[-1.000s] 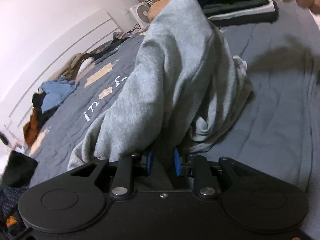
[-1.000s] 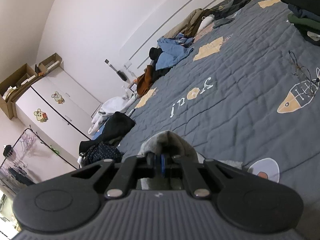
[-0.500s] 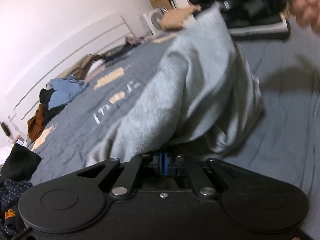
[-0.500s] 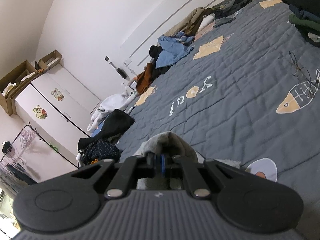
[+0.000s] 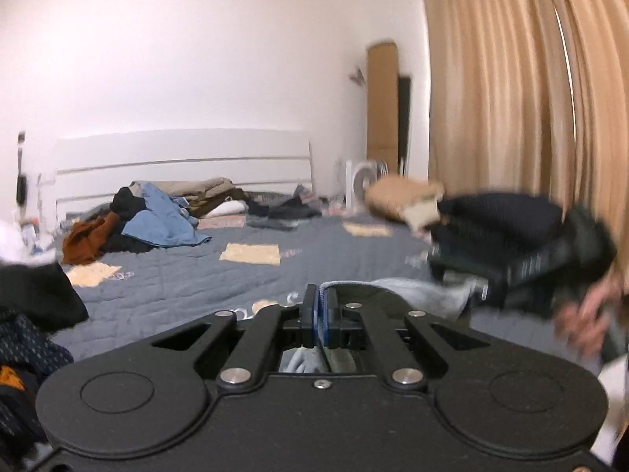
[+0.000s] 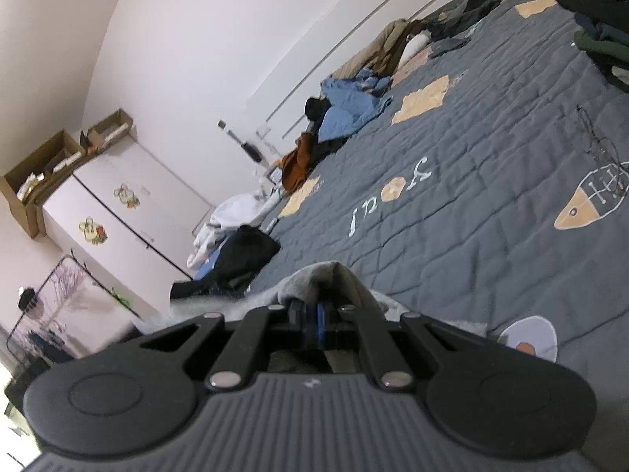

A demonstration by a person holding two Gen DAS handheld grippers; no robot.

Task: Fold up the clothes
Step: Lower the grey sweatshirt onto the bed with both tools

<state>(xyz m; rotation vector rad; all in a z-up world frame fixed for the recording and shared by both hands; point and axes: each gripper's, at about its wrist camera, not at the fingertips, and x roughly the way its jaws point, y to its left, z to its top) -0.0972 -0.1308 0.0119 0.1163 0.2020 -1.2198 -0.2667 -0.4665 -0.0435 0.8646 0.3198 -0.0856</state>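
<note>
Left wrist view: a second ago the grey sweatshirt (image 5: pixel 416 295) rose in a tall drape before the lens and the left tool (image 5: pixel 319 306) stood spread; now its blue pads are pressed together on a grey edge of that sweatshirt, which lies low on the bed (image 5: pixel 188 275) to the right. The view has swung level, showing the white headboard (image 5: pixel 181 165), a tan curtain (image 5: pixel 523 78), a heap of blue and brown clothes (image 5: pixel 149 224) and a blurred stack of dark folded clothes (image 5: pixel 511 244) beside a blurred hand (image 5: pixel 585 314).

Right wrist view: little differs. The right tool (image 6: pixel 314 320) stays pinched on a fold of the sweatshirt (image 6: pixel 326 279), above the grey quilted bedspread (image 6: pixel 491 196) with its fish motif (image 6: pixel 593 200). A white wardrobe (image 6: pixel 118 212) stands by the wall.
</note>
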